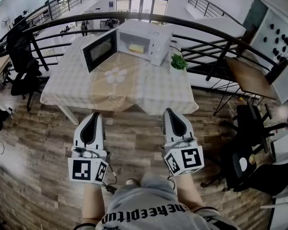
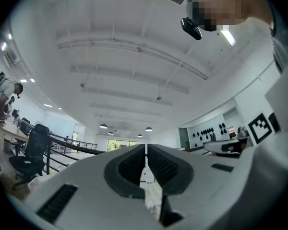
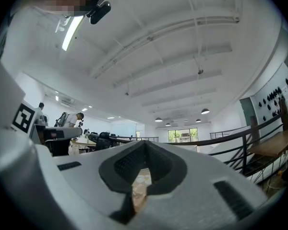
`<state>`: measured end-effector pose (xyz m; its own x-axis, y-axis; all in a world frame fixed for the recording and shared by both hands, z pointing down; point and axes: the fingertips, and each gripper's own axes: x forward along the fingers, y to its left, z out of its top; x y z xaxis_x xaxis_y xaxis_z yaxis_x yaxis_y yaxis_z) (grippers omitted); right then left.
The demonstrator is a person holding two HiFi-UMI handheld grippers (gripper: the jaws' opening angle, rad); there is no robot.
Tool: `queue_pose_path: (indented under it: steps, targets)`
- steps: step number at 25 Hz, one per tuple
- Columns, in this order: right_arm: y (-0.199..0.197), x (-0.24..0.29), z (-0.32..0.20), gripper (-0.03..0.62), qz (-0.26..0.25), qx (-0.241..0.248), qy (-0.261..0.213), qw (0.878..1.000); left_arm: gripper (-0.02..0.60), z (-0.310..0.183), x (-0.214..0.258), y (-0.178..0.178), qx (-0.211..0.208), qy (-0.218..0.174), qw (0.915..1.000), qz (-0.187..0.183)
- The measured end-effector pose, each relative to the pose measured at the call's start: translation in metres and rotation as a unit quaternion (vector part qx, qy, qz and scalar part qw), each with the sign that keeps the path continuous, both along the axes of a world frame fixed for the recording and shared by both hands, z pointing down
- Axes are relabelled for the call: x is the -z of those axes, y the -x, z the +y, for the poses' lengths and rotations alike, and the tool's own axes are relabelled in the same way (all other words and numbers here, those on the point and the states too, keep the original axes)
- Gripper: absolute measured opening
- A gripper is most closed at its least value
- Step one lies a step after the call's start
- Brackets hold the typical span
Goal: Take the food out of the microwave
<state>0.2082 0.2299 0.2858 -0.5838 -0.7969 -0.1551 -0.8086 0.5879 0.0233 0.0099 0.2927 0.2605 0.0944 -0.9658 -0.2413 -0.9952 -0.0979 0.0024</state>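
A white microwave (image 1: 146,38) stands at the far side of the checked table (image 1: 153,90), its door (image 1: 100,49) swung open to the left. Inside lies a pale yellow piece of food (image 1: 137,48). Both grippers hover over the wooden floor, short of the table's near edge and pointing toward it. My left gripper (image 1: 97,115) has its jaws together with nothing between them, and in the left gripper view its pads (image 2: 146,147) meet at the tips. The right gripper (image 1: 168,111) is likewise shut and empty, its tips (image 3: 145,145) closed.
A small green plant (image 1: 178,61) sits on the table to the right of the microwave. A curved black railing (image 1: 206,25) runs behind the table. Black office chairs stand at left (image 1: 21,61) and right (image 1: 252,128), with a wooden side table (image 1: 252,78) at right.
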Motion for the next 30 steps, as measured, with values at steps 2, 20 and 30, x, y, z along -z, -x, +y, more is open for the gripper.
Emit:
queue_pose_path:
  steps: [2, 20, 30]
  targets:
    - [0.004, -0.002, -0.002, 0.005, 0.005, -0.002, 0.002, 1.000, 0.015, -0.005, -0.002, 0.005, -0.003, 0.000, 1.0000, 0.005]
    - [0.054, -0.013, -0.115, 0.005, 0.002, 0.020, 0.008, 1.000, 0.015, -0.100, -0.014, 0.057, 0.025, 0.006, 0.9997, 0.007]
    - [0.068, 0.005, -0.218, 0.005, -0.002, 0.038, -0.005, 0.999, 0.015, -0.196, 0.006, 0.067, 0.040, -0.013, 0.9991, 0.005]
